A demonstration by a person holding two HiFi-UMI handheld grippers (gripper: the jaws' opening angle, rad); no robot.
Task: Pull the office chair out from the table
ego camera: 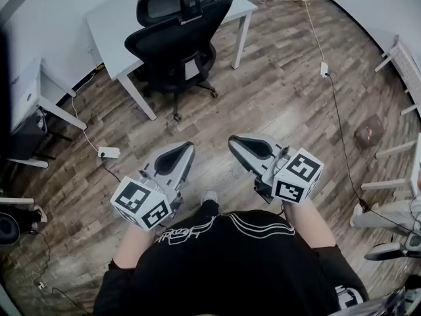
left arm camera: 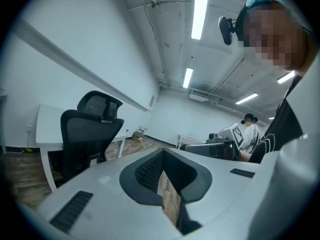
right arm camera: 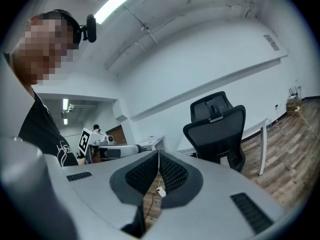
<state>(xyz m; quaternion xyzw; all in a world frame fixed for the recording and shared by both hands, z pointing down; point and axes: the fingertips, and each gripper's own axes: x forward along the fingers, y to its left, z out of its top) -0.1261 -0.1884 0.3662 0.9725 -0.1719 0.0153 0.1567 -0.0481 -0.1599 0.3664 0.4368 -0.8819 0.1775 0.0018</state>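
The black office chair [ego camera: 177, 38] stands pushed in at the white table [ego camera: 108, 18], its back towards me; it also shows in the left gripper view [left arm camera: 92, 129] and the right gripper view [right arm camera: 220, 129]. Both grippers hang over the wooden floor, well short of the chair and apart from it. My left gripper [ego camera: 186, 149] is shut with nothing between its jaws [left arm camera: 162, 151]. My right gripper [ego camera: 235, 141] is also shut and empty [right arm camera: 158, 154]. Both point towards the chair.
A white power adapter [ego camera: 108, 152] with a cable lies on the floor to the left of the grippers. Another adapter [ego camera: 323, 69] and its long cable run along the right. A second white desk [ego camera: 26, 97] stands at left, a brown box [ego camera: 368, 133] at right.
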